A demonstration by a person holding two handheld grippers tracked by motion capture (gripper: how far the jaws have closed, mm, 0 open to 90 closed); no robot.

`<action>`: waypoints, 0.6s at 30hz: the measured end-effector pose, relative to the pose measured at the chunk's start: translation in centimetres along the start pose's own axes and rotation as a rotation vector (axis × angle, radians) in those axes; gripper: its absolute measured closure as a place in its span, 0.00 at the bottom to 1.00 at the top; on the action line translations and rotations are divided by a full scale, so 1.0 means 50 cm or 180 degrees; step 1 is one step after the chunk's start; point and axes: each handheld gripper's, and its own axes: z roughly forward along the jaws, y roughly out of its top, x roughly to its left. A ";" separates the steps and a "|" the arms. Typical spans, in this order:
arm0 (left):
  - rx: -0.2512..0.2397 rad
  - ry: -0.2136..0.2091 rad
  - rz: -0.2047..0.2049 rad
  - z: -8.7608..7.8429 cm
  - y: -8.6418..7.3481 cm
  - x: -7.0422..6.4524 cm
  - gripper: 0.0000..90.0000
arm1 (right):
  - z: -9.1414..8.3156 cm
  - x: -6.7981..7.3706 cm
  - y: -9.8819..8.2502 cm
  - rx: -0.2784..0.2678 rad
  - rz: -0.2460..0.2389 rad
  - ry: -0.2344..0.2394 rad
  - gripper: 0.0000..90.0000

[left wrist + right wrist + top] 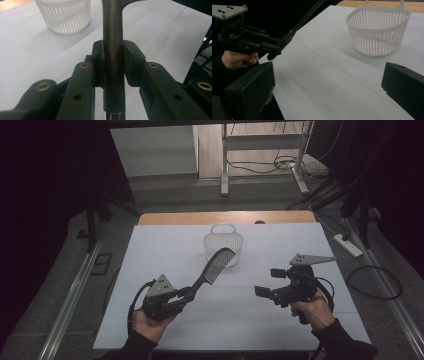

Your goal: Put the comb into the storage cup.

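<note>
Your left gripper (186, 294) sits at the near left of the white table (165, 245), above its surface, with its jaws pinching the handle of a black comb (214, 267). In the left gripper view the pads (98, 62) press on both sides of that handle (113, 62). The comb slants up and away to the right, and its toothed head ends in front of the white basket (223, 242); from above you cannot tell whether it touches the rim, though it looks raised and clear of it. The basket stands upright at the far middle of the table, slatted, with a loop handle on top. Farther right, your right gripper (267, 282) is held at the near right, well apart from the comb and basket, pointing left toward the other hand. Its jaws are spread wide with nothing between them, the basket (378, 30) lying beyond.
</note>
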 end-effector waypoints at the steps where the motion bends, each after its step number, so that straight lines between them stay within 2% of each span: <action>1: -0.0002 -0.0009 0.0005 0.001 0.001 -0.001 0.81 | 0.004 0.001 0.002 0.0010 0.0003 0.0015 0.00; 5: -0.0009 -0.0036 0.0032 0.007 0.004 -0.005 0.81 | 0.021 0.004 0.010 0.0049 0.0021 0.0042 0.00; 8: -0.0015 -0.0059 0.0064 0.011 0.006 -0.010 0.81 | 0.032 0.003 0.015 0.0039 0.0082 0.0159 0.00; 10: -0.0014 -0.0066 0.0085 0.013 0.007 -0.012 0.81 | 0.038 0.004 0.018 0.0035 0.0067 0.0220 0.00; 18: -0.0021 -0.0091 0.0121 0.022 0.012 -0.019 0.81 | 0.057 0.008 0.031 0.0069 -0.0019 0.0160 0.00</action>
